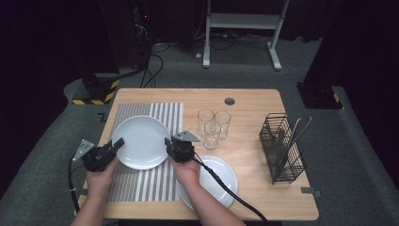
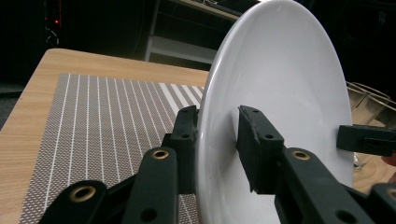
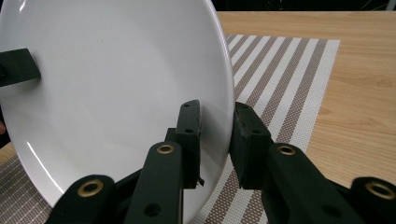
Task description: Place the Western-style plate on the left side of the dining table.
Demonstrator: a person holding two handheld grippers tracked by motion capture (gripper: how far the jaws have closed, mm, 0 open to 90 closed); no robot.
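Plate (image 1: 141, 141) lies flat over placemat (image 1: 141, 183) (both grippers clamp opposite rims).

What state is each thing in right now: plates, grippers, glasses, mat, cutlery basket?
Held plate: over the mat, gripped at opposite rim edges.
Left gripper: shut on the held plate's rim.
Right gripper: shut on the held plate's rim.
Second plate: flat on the table, partly under the right forearm.
Three glasses: upright, clustered, look empty.
Striped mat: flat on the table.
Cutlery basket: upright, utensils standing in it.
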